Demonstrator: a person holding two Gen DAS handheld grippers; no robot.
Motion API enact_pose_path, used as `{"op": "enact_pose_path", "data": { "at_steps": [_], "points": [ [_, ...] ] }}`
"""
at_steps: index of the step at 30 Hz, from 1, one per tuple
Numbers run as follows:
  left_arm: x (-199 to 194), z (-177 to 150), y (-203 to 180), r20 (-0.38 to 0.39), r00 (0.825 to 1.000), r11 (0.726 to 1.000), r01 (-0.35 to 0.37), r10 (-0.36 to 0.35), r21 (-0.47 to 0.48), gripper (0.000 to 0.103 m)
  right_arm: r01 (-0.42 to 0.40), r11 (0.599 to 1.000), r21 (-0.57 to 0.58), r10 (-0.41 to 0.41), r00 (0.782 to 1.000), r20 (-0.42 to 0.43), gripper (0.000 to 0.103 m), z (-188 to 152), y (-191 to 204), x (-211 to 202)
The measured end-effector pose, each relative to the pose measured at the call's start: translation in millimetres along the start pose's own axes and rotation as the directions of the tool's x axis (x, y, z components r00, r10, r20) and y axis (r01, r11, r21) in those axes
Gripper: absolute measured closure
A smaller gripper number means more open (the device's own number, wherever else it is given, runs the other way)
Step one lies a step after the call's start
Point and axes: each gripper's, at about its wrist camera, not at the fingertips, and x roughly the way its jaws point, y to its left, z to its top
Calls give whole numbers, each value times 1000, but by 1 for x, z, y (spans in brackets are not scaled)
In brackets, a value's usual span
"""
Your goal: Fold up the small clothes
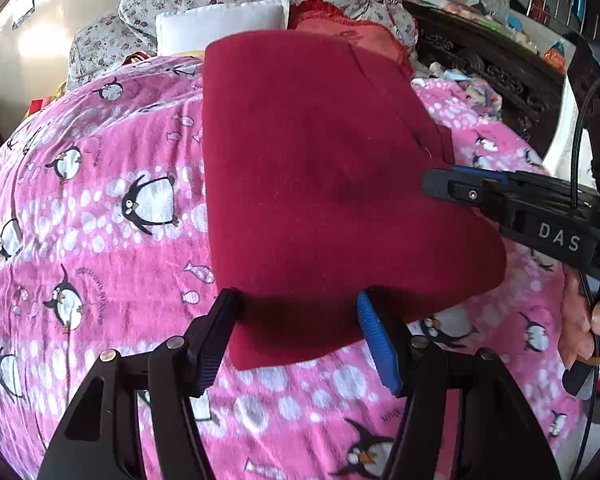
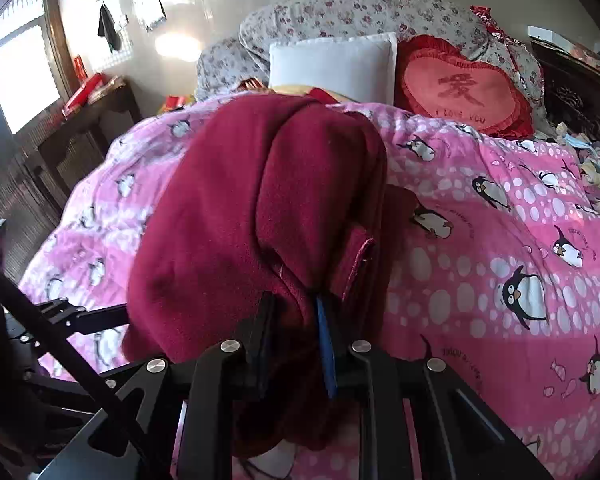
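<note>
A dark red fleece garment (image 1: 320,160) lies folded on the pink penguin bedspread (image 1: 100,200). My left gripper (image 1: 296,312) is open, its black and blue fingers straddling the garment's near edge without pressing it. My right gripper (image 1: 440,184) reaches in from the right onto the garment's right side. In the right wrist view the garment (image 2: 240,208) bulges up in a hump, and my right gripper (image 2: 296,316) is shut on a bunched fold of it. Part of the left gripper (image 2: 80,314) shows at the left, by the garment's edge.
A white pillow (image 2: 332,64), a red heart cushion (image 2: 460,84) and a floral quilt (image 2: 360,12) line the bed's far end. Loose small clothes (image 2: 596,176) lie at the right beside a dark carved wooden bedframe (image 1: 492,68). A hand (image 1: 580,320) holds the right gripper.
</note>
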Motion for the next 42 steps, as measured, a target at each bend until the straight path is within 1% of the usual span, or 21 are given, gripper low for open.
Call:
{"op": "enact_pose_path", "data": {
  "at_steps": [2, 3, 4, 7, 11, 12, 14, 17, 19, 21, 23, 24, 26, 28, 31, 32, 33, 34, 37, 39, 42],
  "points": [
    [-16, 2, 5, 29, 999, 1000, 20, -19, -12, 42, -45, 998, 38, 44, 999, 12, 82, 4, -3, -15],
    [-23, 4, 6, 51, 999, 1000, 17, -16, -15, 42, -79, 995, 65, 77, 996, 33, 80, 8, -7, -23],
    [-29, 7, 8, 71, 997, 1000, 11, -10, -22, 41, -90, 993, 72, 86, 995, 56, 79, 13, -7, -30],
    [-35, 20, 9, 114, 993, 998, 15, -7, -64, 41, -17, 999, 44, 12, 993, 118, 79, 35, 1, -37],
    [-17, 34, -1, 94, 995, 997, 33, -26, -69, 41, -9, 997, 74, 0, 994, 112, 79, 63, 0, -9],
    [-10, 36, -6, 82, 996, 998, 24, -19, -59, 40, 6, 997, 72, -14, 994, 108, 79, 66, 0, -2],
    [1, 34, -16, 79, 997, 1000, -16, 18, -24, 38, 97, 993, 68, -102, 992, 71, 79, 74, -7, 25],
    [9, 31, -28, 98, 994, 999, -45, 43, 27, 33, 119, 990, 77, -121, 993, 11, 82, 81, -24, 61],
    [13, 30, -32, 102, 993, 997, -63, 58, 41, 31, 120, 990, 72, -121, 992, 16, 83, 82, -27, 67],
    [14, 29, -30, 90, 995, 998, -50, 47, 31, 30, 101, 991, 92, -103, 994, 18, 82, 83, -29, 59],
    [13, 28, -26, 90, 995, 999, -34, 32, 24, 30, 77, 991, 109, -81, 996, 34, 82, 80, -27, 39],
    [11, 27, -24, 93, 995, 999, -28, 26, 20, 30, 68, 992, 111, -72, 997, 40, 79, 77, -25, 28],
    [8, 25, -20, 95, 995, 1000, -15, 15, 1, 29, 45, 996, 72, -49, 997, 57, 79, 65, -11, 1],
    [4, 22, -17, 96, 995, 1000, -19, 19, -11, 29, 41, 999, 20, -42, 998, 47, 79, 51, 3, -11],
    [-2, 16, -13, 90, 995, 999, -32, 34, -29, 29, 91, 996, -8, -91, 996, 26, 79, 20, 10, -18],
    [-3, 14, -11, 84, 996, 999, -34, 36, -36, 29, 128, 992, -20, -128, 992, 23, 80, 11, 10, -16],
    [-4, 13, -10, 79, 996, 998, -39, 42, -43, 29, 194, 980, -44, -193, 981, 13, 79, 4, 9, -11],
    [-5, 12, -9, 77, 996, 998, -43, 46, -49, 28, 220, 974, -52, -220, 975, 5, 77, -3, 5, -2],
    [-13, 9, -8, 86, 993, 995, -74, 79, -62, 28, 120, 990, 78, -122, 992, 16, 76, -8, -11, -2],
    [-20, 6, -8, 100, 990, 994, -96, 102, -59, 28, 98, 991, 93, -102, 994, 37, 74, -7, -10, -15],
    [-28, 4, -8, 115, 983, 989, -138, 143, -57, 28, 95, 991, 99, -104, 990, 93, 72, -9, 1, -40]
  ]
}}
